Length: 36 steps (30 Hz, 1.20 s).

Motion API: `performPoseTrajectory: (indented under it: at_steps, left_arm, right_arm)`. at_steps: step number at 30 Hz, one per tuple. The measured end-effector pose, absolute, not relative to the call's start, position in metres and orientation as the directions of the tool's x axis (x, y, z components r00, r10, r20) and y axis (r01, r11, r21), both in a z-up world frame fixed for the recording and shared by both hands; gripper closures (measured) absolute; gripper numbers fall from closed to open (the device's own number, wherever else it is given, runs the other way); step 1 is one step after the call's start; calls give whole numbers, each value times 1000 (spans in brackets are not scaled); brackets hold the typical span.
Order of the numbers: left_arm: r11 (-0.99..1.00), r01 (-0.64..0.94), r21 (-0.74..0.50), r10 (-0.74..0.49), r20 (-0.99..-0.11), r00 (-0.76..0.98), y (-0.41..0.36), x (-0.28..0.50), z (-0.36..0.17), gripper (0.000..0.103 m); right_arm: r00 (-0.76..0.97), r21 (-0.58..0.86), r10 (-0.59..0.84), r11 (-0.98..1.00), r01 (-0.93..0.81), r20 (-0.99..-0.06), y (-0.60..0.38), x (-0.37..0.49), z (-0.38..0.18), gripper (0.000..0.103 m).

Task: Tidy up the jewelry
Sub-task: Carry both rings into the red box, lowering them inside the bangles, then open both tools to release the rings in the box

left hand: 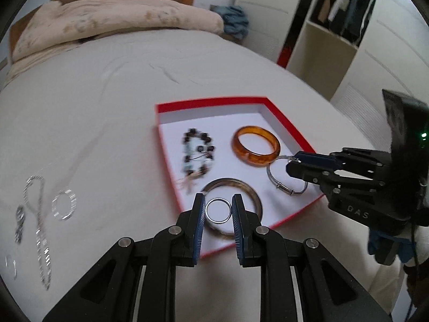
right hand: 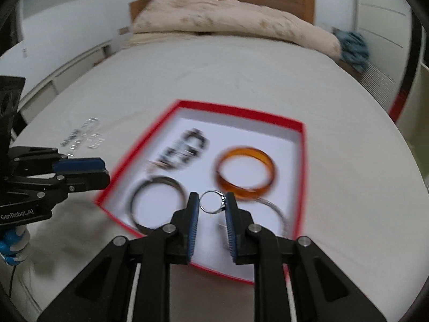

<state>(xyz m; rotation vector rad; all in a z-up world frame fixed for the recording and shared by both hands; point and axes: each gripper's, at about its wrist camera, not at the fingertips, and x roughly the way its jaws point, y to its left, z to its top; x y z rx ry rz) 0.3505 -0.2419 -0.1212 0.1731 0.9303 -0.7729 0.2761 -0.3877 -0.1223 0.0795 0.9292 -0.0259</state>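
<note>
**Two rings held over the red box**

Nearest our left wrist camera, our left gripper (left hand: 218,210) pinches a plain silver ring (left hand: 218,211) between its blue pads, jaws clenched on the band, above the near edge of the red box (left hand: 284,119). Directly under it lies a dark brown bangle (left hand: 256,197) on the white floor of the box. Our right gripper (right hand: 211,206) grasps a second, thinner silver ring (right hand: 212,201) the same way, its jaws closed on it over the box's near right part.

Inside the box we also see an amber bangle (left hand: 256,145) toward the far right, a dark beaded bracelet (left hand: 198,154) toward the far left, and a thin silver bangle (left hand: 287,177) just beside the amber one, apparently touching it. The box sits on the pale bed sheet (left hand: 107,107).

Well left of the box, loose on the sheet, lie a silver chain (left hand: 37,214), a sparkly silver ring (left hand: 64,204) and smaller silver pieces too blurred to name. A cream duvet (left hand: 115,18) is bunched at the headboard.
</note>
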Motion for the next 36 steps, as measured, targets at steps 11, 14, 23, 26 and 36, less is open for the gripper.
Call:
performPoseTrajectory:
  at_steps: [11, 14, 23, 26, 36]
  left_arm:
    - [735, 670, -105, -435, -831, 346, -272, 356, -151, 83]
    - [734, 673, -91, -428, -832, 354, -274, 355, -153, 83]
    - [743, 664, -82, -421, -829, 369, -277, 352, -154, 82]
    - [741, 666, -84, -424, -828, 367, -275, 350, -152, 78]
    - [741, 666, -87, -442, -810, 386, -268, 337, -128, 73]
  right_arm:
    - [533, 7, -28, 998, 64, -846, -400, 271, -151, 84]
    - [534, -8, -42, 998, 66, -844, -398, 271, -153, 84]
    - [551, -13, -55, 997, 80, -832, -397, 265, -149, 84]
    - [553, -13, -58, 996, 85, -831, -398, 262, -146, 84]
    - [575, -9, -65, 995, 100, -816, -395, 246, -121, 84]
